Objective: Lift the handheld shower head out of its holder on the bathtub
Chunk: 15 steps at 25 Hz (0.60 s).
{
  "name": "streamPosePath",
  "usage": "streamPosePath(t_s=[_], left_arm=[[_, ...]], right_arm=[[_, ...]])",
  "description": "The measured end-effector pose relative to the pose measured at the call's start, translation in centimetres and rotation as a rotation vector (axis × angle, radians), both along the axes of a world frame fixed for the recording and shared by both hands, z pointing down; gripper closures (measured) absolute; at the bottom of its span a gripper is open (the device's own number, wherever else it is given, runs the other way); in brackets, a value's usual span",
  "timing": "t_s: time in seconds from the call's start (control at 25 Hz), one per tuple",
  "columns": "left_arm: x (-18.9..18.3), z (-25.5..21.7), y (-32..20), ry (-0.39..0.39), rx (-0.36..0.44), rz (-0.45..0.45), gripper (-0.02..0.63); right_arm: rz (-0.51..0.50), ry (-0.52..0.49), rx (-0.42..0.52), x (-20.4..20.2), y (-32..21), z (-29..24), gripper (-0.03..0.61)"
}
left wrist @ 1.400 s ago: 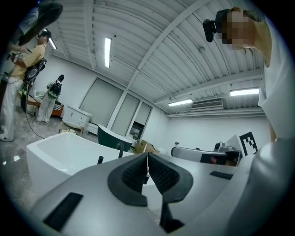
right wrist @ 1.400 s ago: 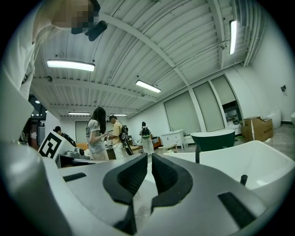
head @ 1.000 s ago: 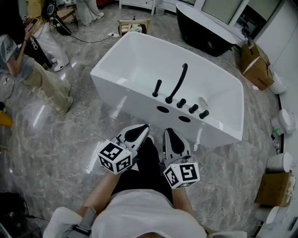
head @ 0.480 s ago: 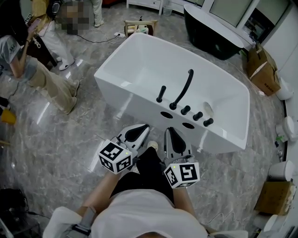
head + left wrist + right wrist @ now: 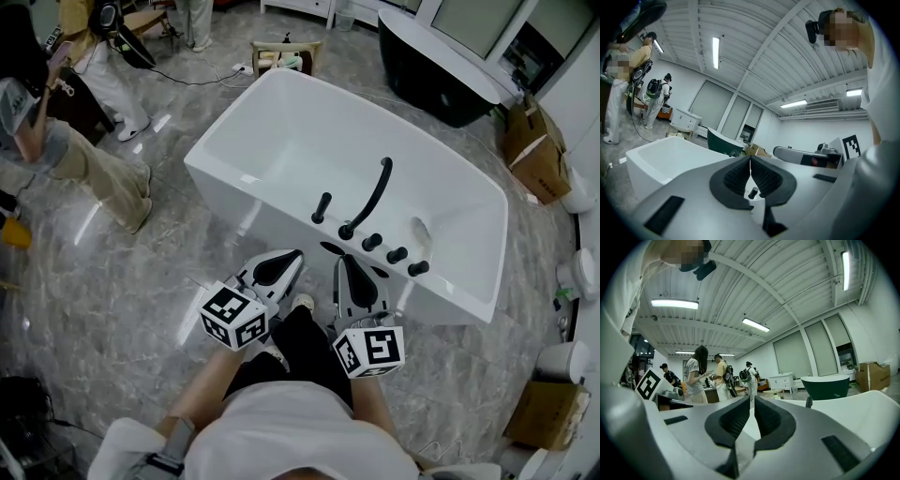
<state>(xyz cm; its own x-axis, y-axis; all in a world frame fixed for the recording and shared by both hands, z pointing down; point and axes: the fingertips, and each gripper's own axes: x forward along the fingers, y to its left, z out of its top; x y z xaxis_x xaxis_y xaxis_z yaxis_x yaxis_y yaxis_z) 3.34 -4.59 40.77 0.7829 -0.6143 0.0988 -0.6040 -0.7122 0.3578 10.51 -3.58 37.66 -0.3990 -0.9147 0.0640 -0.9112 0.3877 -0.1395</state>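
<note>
Showing handheld shower head point(image 5: 322, 207) too small for detail (holder indistinguishable); cropping black tub point(image 5: 441, 80) at top edge.

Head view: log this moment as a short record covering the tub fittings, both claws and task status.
tub: white, freestanding
shower head: black, seated upright on the tub's near rim
spout: black, curved, just right of the shower head
knobs: three, black, in a row right of the spout
left claw: shut, empty, apart from the shower head
right claw: shut, empty, apart from the shower head
task status: shower head not yet lifted
</note>
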Motion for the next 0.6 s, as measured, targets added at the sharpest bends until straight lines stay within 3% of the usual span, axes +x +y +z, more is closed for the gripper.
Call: streamPosePath(t_s=[0.6], left_arm=[[1.3, 0.2, -11.3, 0.009, -0.001, -0.079, 0.603]], right_arm=[[-0.057, 0.016, -0.009, 2.5, -10.5, 0.2, 0.557]])
